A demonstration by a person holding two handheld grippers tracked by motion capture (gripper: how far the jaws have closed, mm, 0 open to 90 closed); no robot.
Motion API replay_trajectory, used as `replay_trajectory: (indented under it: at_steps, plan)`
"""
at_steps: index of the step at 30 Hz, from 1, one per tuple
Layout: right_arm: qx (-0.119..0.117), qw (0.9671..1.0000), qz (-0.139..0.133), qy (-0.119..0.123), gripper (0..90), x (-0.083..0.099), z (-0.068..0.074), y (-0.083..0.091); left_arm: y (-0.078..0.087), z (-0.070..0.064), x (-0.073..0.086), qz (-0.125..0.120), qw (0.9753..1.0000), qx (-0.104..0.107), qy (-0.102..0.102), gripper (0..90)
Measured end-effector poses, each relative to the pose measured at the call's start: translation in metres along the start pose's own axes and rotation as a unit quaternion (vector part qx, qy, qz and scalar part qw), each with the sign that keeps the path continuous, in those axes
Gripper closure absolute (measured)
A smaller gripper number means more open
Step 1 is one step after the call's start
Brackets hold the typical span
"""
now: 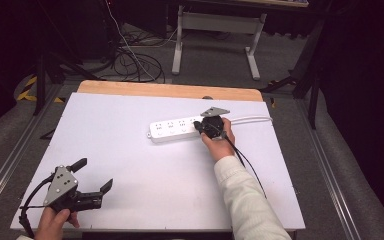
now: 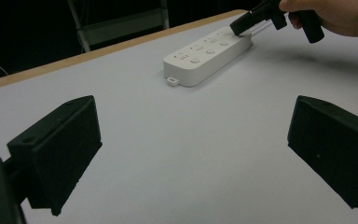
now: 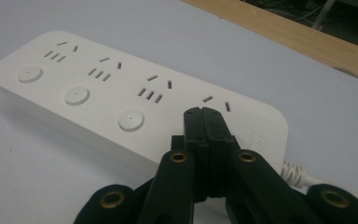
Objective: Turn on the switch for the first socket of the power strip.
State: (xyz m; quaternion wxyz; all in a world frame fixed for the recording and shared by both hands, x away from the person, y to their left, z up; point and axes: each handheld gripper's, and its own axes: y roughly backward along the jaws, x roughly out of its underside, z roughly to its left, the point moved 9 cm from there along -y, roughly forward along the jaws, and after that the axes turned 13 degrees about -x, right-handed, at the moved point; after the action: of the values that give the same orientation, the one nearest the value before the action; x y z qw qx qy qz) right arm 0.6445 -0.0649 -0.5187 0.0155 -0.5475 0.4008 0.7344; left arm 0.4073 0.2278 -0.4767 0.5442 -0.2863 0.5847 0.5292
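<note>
Power strip: four sockets, three visible buttons, one closed right tool.

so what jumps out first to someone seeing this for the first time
A white power strip lies toward the far right of the pale table, with the right gripper shut and its tips pressed on the strip's top at the cable end, about where that end's button would sit. The left gripper rests wide open at the near left corner.

A grey carpeted floor is seen beyond the white-topped bench. Tangled cables and a white desk frame are set against darkness.
</note>
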Motion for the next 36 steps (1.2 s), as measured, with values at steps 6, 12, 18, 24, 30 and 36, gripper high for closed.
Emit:
replay_trajectory:
  at_steps: [6, 12, 18, 24, 30, 36]
  plan:
    - [0.005, 1.0000, 0.003, 0.003, 90.0, 0.0005, 0.0006, -0.0004, 0.0004, -0.0002, -0.0001, 0.000, 1.0000, 0.000, 0.001, 3.2]
    - [0.009, 0.9999, 0.006, 0.006, 90.0, 0.0009, 0.0011, -0.0010, 0.0002, -0.0005, -0.0001, 0.000, 1.0000, 0.000, 0.000, 3.2]
    - [0.010, 0.9999, 0.008, 0.009, 90.0, 0.0013, 0.0014, -0.0016, 0.0002, -0.0005, -0.0001, 0.001, 1.0000, 0.000, 0.000, 3.2]
    - [0.012, 0.9999, 0.009, 0.006, 90.0, 0.0017, 0.0013, -0.0019, 0.0003, -0.0009, 0.0000, 0.001, 1.0000, 0.000, 0.000, 3.2]
    - [0.014, 0.9998, 0.010, 0.007, 90.0, 0.0017, 0.0019, -0.0024, 0.0004, -0.0011, -0.0001, 0.001, 1.0000, 0.000, 0.000, 3.2]
    - [0.019, 0.9997, 0.010, 0.009, 90.0, 0.0019, 0.0020, -0.0028, 0.0004, -0.0008, -0.0002, -0.001, 1.0000, -0.001, -0.002, 3.1]
